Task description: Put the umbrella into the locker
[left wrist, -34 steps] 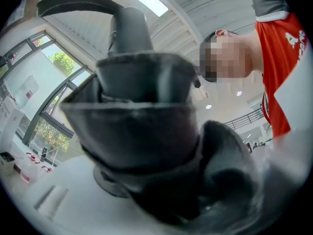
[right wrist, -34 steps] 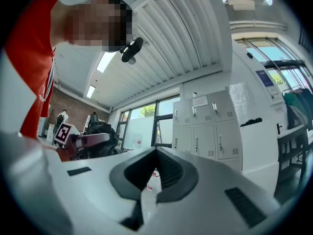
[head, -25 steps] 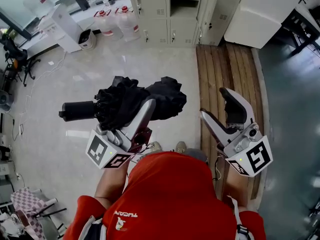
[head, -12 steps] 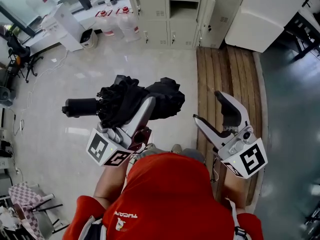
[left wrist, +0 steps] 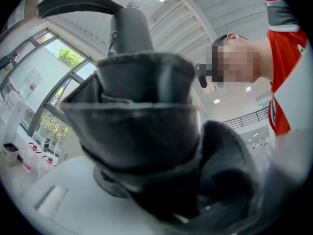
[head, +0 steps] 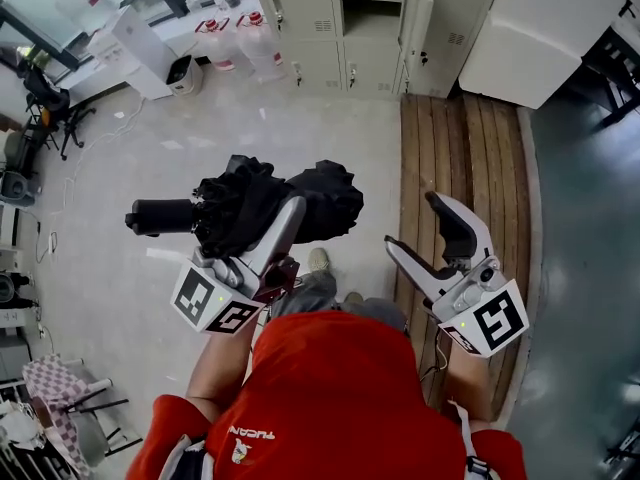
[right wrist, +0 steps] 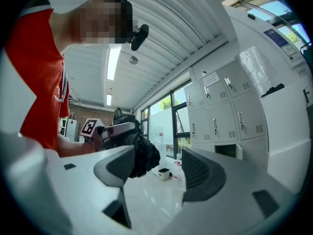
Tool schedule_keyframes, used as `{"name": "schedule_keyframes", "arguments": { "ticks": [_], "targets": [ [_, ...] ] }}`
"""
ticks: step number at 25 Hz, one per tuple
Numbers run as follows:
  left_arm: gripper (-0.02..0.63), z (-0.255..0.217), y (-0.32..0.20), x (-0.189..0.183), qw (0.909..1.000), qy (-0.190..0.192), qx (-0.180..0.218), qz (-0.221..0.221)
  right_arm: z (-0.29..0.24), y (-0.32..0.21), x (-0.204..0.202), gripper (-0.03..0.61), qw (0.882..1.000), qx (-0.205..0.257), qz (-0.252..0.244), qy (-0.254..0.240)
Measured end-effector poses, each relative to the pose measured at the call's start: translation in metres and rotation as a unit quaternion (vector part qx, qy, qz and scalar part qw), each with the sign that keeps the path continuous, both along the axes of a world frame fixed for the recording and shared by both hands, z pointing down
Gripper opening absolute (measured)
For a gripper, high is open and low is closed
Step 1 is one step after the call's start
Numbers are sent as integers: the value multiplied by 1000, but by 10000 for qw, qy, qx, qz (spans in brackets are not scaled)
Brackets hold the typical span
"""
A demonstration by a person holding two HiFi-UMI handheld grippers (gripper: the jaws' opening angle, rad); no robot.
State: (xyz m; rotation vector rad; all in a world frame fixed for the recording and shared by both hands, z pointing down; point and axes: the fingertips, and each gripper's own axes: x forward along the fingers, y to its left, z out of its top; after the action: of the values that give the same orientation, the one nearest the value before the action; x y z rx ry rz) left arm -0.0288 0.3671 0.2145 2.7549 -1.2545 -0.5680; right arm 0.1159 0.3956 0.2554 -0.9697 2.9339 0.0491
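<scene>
A folded black umbrella (head: 260, 203) lies crosswise in my left gripper (head: 285, 218), its handle (head: 158, 216) sticking out to the left; the jaws are shut on its bunched fabric. In the left gripper view the umbrella (left wrist: 146, 141) fills the frame between the jaws. My right gripper (head: 425, 230) is held to the right, open and empty; in the right gripper view its two pads (right wrist: 117, 166) stand apart with nothing between them, and the umbrella (right wrist: 142, 155) shows beyond. The grey lockers (head: 330, 28) stand ahead at the top, one compartment (head: 372, 3) with its door (head: 415, 28) swung open.
A person in a red shirt (head: 330, 398) holds both grippers. Water bottles (head: 245, 48) and a white bin (head: 150, 53) stand at the far left by the lockers. A wooden-plank strip (head: 470, 168) runs along the right. A white cabinet (head: 540, 28) sits at top right.
The whole view has shifted slightly toward the lockers. The right gripper's jaws have spread a little wider and moved left. The left gripper still grips the umbrella.
</scene>
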Motion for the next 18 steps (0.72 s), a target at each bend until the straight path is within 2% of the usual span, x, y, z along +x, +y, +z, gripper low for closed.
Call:
{"name": "schedule_keyframes", "arguments": {
  "ticks": [10, 14, 18],
  "targets": [
    [222, 0, -2, 1, 9989, -244, 331, 234, -2, 7, -27, 273, 9982, 349, 29, 496],
    [224, 7, -91, -8, 9984, -292, 353, 333, 1, -77, -47, 284, 9968, 438, -178, 648],
    [223, 1, -161, -24, 9967, -366, 437, 577, 0, -150, -83, 329, 9894, 525, -526, 1246]
  ]
}}
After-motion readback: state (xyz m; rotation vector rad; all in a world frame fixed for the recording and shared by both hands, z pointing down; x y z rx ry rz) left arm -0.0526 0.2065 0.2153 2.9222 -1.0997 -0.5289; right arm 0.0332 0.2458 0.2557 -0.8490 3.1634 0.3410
